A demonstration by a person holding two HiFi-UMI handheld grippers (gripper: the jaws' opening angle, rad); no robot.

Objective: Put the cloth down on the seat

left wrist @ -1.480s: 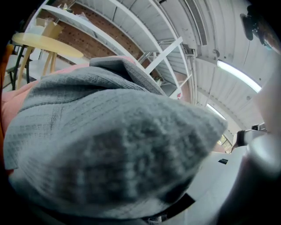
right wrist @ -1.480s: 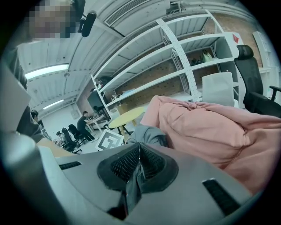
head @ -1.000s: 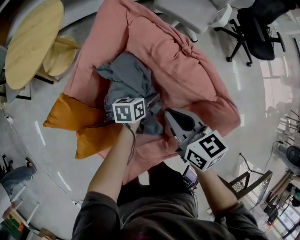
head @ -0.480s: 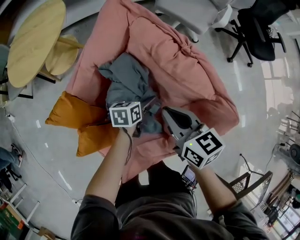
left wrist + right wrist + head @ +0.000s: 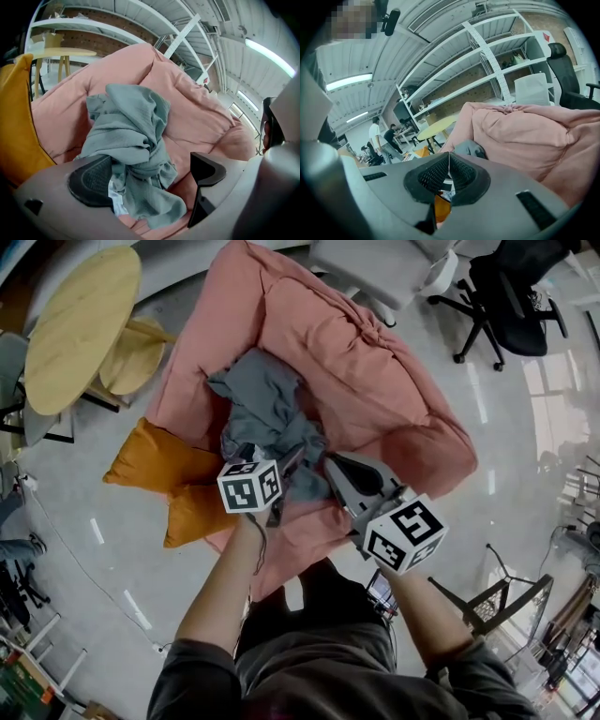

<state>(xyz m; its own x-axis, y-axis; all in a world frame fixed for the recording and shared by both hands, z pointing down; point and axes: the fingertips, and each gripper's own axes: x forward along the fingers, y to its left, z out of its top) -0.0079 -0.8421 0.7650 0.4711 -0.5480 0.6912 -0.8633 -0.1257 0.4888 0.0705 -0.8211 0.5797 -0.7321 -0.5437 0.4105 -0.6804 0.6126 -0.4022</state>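
Cloth (image 5: 267,413) lies bunched on the pink seat (image 5: 375,399), which is bare rightward.

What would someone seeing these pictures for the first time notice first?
A big pink beanbag seat fills the middle of the head view, with a crumpled grey cloth lying on it and orange cushions at its left. Nearer the person, the left gripper has just been opening its jaws, the cloth's lower end loose between them, not pinched, while the right gripper beside it is shut on nothing.
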